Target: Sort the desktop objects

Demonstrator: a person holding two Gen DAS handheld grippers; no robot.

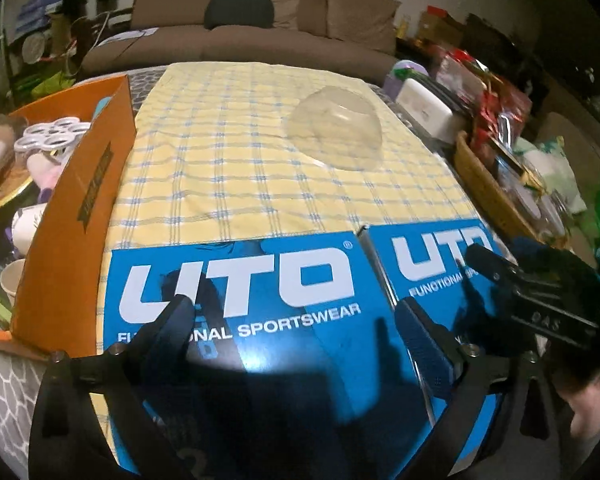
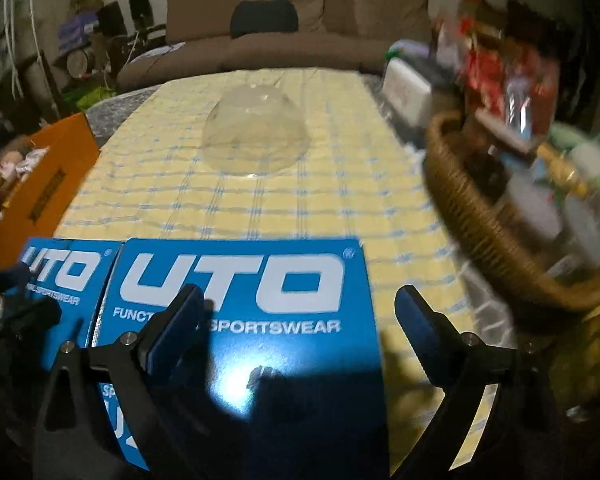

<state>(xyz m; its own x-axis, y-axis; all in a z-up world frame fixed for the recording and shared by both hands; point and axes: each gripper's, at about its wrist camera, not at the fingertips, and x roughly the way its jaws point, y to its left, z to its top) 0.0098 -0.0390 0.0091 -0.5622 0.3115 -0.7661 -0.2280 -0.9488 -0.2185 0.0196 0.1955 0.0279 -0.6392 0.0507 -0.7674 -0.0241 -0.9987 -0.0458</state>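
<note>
Two blue UTO sportswear boxes lie side by side at the near edge of a yellow checked cloth point(image 1: 236, 152). My left gripper point(image 1: 296, 320) is open and empty above the left box point(image 1: 260, 304). My right gripper point(image 2: 300, 312) is open and empty above the right box point(image 2: 268, 320), which also shows in the left wrist view point(image 1: 432, 264). The left box shows at the left of the right wrist view point(image 2: 60, 280). A clear plastic bowl point(image 1: 336, 128) sits upside down further back on the cloth; it also shows in the right wrist view point(image 2: 256, 132). The right gripper's body shows at the right of the left wrist view point(image 1: 540, 292).
An orange cardboard box point(image 1: 80, 200) with toys and cups stands at the left; it also shows in the right wrist view point(image 2: 44, 184). A wicker basket point(image 2: 484, 208) full of packets stands at the right, with a white container point(image 1: 424, 108) behind it. A brown sofa point(image 1: 260, 32) is beyond the table.
</note>
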